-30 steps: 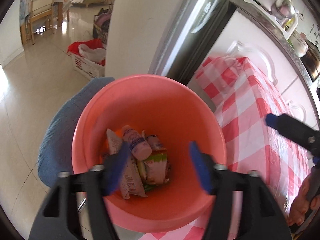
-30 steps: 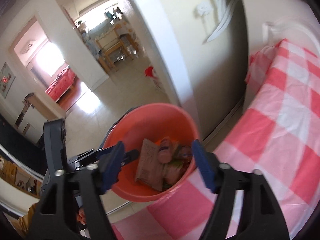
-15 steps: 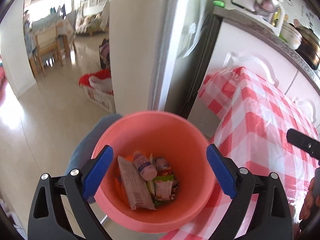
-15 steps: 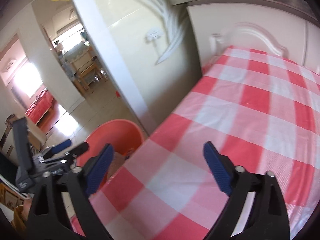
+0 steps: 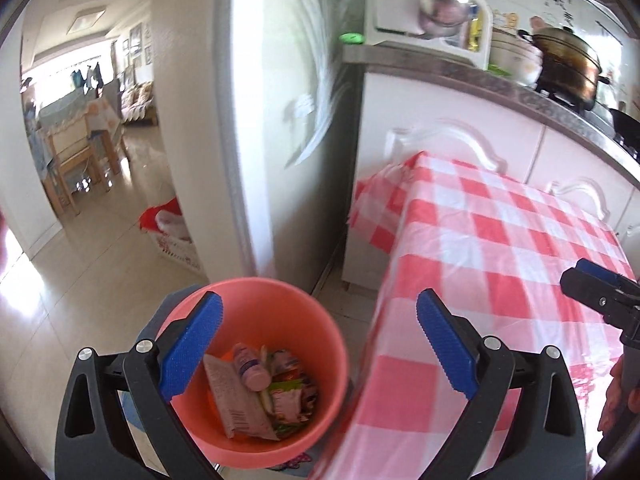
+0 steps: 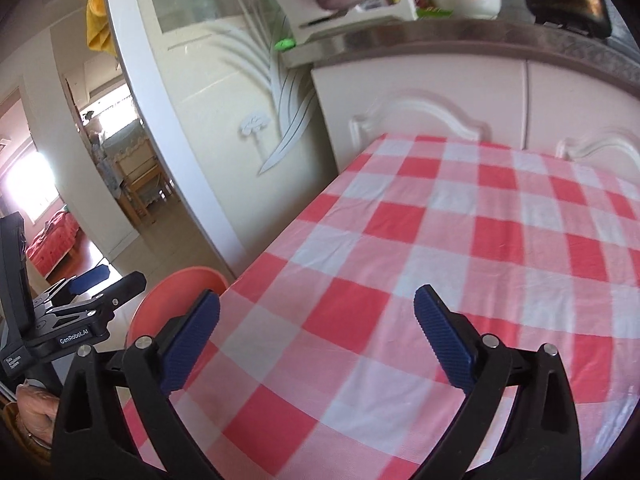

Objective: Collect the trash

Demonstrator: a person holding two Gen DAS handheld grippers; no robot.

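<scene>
Broadly, the checked tablecloth fills the right and centre of both views, draped over a table that stands against white cabinets; no litter shows on the part of it that is visible. Beside its near corner, at the lower left of the left wrist view, stands the pink bin on the floor, just touching or very near the cloth's hanging edge; in the right wrist view only its rim peeks out at the lower left.

Inside the bin lies the trash: a flat paper-like wrapper, a small plastic bottle resting on it, and crumpled snack packets to the right. All of it looks light. The wrappers are probably thin, limp and a little slick, best pinched at a free edge; the bottle looks stiffer and would roll, so across its body is the surer hold.

The left gripper hovers above the bin's mouth, angled down and forward, its blue pads spread wide with nothing between them. The right gripper hangs over the cloth, likewise spread and empty, pointing toward the cabinets.
</scene>
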